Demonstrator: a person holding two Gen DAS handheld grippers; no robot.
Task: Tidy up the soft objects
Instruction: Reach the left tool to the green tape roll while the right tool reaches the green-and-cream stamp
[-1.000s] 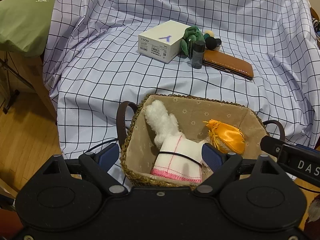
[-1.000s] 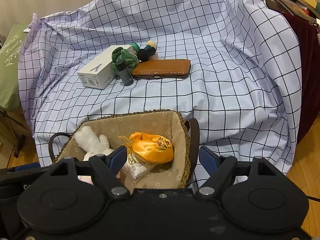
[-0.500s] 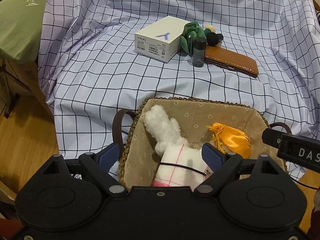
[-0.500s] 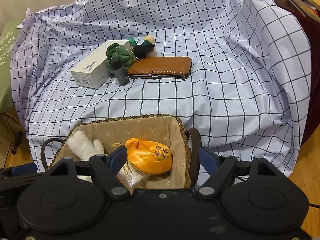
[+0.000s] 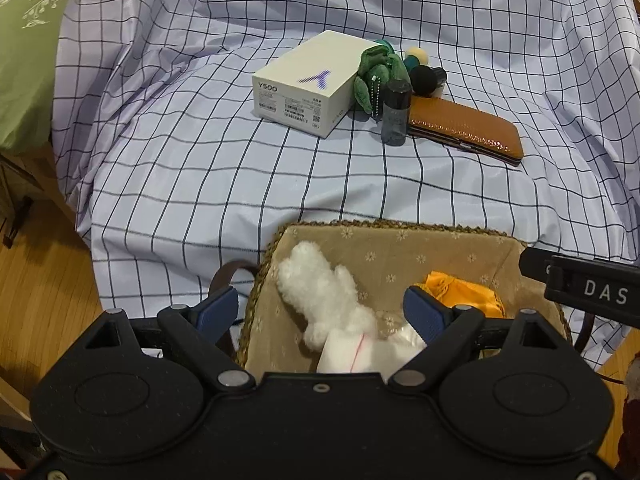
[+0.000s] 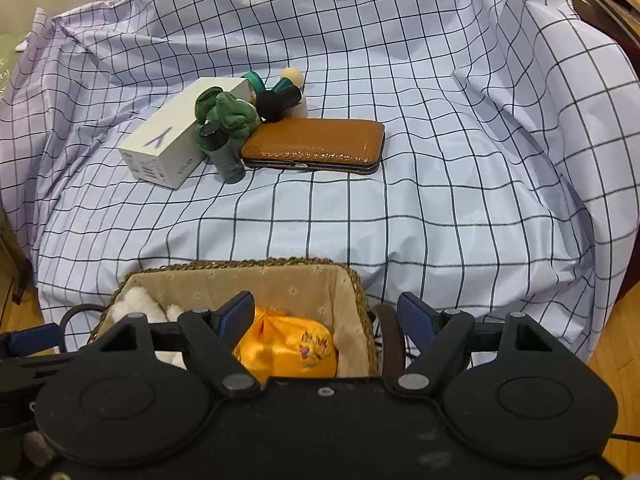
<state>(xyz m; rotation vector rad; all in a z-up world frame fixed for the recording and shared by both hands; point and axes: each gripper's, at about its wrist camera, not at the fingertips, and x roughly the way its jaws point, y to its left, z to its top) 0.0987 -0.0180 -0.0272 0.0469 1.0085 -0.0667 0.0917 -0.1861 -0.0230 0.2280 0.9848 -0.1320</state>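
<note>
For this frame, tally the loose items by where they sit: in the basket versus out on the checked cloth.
In the basket: 3 (white plush toy, orange pouch, white cloth with a pink line)
On the checked cloth: 5 (white box, green plush, grey bottle, brown case, brushes, bundled and counted as one)
Total: 8
</note>
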